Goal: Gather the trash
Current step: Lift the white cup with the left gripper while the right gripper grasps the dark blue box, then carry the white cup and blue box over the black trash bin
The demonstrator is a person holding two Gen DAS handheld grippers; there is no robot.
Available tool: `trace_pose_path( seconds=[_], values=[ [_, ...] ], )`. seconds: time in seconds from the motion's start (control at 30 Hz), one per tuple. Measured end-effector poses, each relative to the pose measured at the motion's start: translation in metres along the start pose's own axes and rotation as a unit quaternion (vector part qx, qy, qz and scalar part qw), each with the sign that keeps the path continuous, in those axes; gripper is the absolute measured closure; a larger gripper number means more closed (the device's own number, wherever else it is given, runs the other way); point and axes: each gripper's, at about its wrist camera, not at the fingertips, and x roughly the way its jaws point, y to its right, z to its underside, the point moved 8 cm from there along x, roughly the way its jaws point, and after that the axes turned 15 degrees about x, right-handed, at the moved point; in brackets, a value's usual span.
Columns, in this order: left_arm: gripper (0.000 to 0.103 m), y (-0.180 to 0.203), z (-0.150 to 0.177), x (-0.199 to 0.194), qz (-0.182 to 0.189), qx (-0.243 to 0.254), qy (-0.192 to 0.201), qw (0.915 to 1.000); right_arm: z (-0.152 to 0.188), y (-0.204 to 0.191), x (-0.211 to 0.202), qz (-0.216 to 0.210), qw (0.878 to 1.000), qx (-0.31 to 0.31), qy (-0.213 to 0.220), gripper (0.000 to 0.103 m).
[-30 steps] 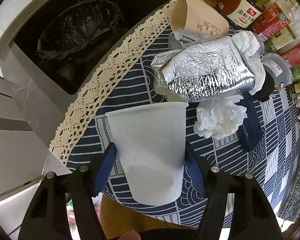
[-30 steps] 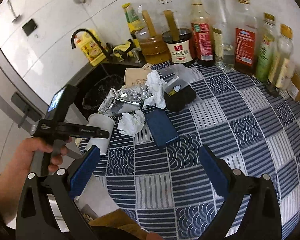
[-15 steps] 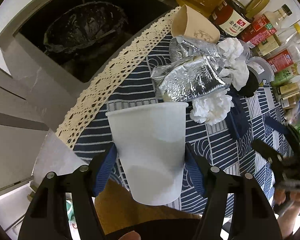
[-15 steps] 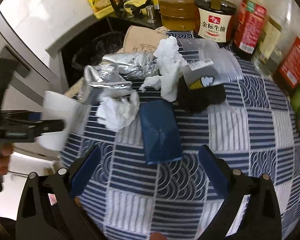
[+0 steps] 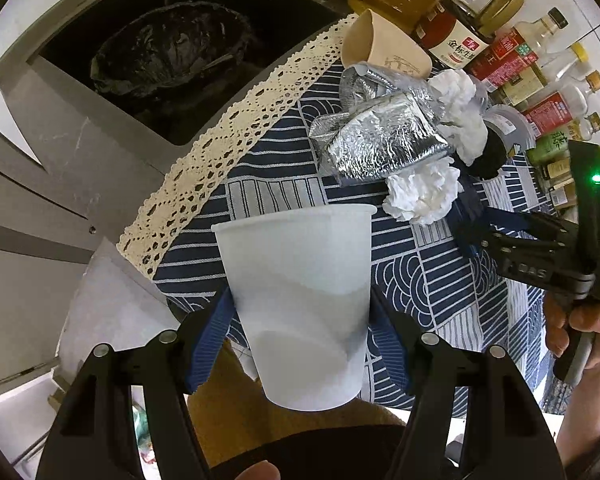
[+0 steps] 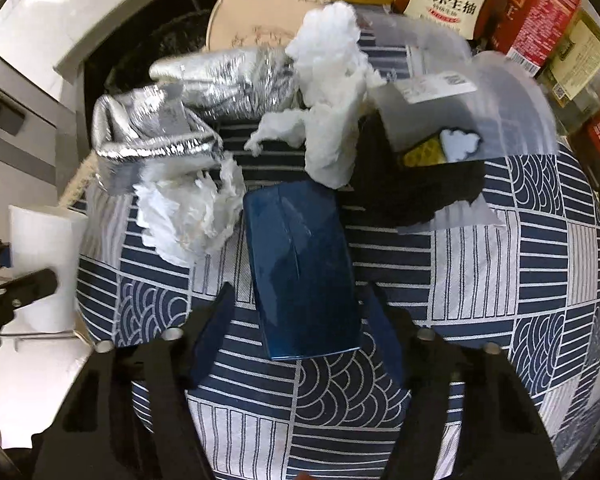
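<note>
Well, several things are only half seen. Down in the dark sink at eleven o'clock of the left view, the black bin bag (image 5: 172, 52) shows as glossy folds and no more. At twelve o'clock in both views the bottles (image 5: 460, 36) are cut off by the frame, and the right view is smeared with blur. A black item (image 6: 416, 196) under clear plastic there cannot be made out. The right gripper's far tips are hidden in the left view behind the tissue.

Both grippers point steeply down over the tablecloth (image 6: 500, 280). The left gripper (image 5: 300, 320) is clamped on a white cup (image 5: 300, 296), pads pressing its lower sides, the cup upright over the table's edge. The right gripper (image 6: 300, 320) straddles the near end of a blue pack (image 6: 300, 272) lying flat on the cloth; its jaws have just been closing, the pack between them, with a sliver of cloth showing beside each pad, so it stands half open, not gripping.

Only the left view shows the hand (image 5: 580, 336) around the right gripper's handle at three o'clock, a green light on it, and the lace trim (image 5: 228, 128). Only the right view shows the pack whole, with tissue (image 6: 188, 216) just at its ten o'clock, a foil bag (image 6: 156, 136) beyond, and a brown cup (image 6: 256, 20) on its side at twelve
</note>
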Motion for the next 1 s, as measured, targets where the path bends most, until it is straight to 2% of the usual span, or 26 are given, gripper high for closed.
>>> trace_pose_path(
  seconds=[0.03,0.23,0.4,0.7,0.8,1.0],
  values=[
    [0.037,-0.001,0.0,0.0,0.002,-0.003,0.001,1.0,0.0,0.0,0.003,0.008,1.0,-0.002,-0.003,0.049],
    [0.037,-0.004,0.002,-0.002,0.007,-0.009,0.002,0.9999,0.008,0.0,0.007,0.001,1.0,0.021,-0.01,0.05],
    [0.037,-0.003,0.001,-0.007,0.001,-0.004,0.003,1.0,0.028,0.007,0.003,-0.033,0.998,0.045,-0.009,0.05],
    [0.037,0.003,-0.007,-0.025,-0.013,0.009,0.015,0.9998,0.05,0.004,-0.028,-0.093,0.993,0.066,0.008,0.05],
    [0.037,-0.001,-0.012,-0.03,-0.01,0.011,0.021,0.9997,0.048,-0.005,-0.055,-0.103,0.992,0.068,0.022,0.05],
    [0.037,-0.019,-0.035,-0.031,0.002,0.031,0.028,0.9991,0.025,-0.025,-0.089,-0.115,0.987,0.093,0.062,0.05]
  ],
)
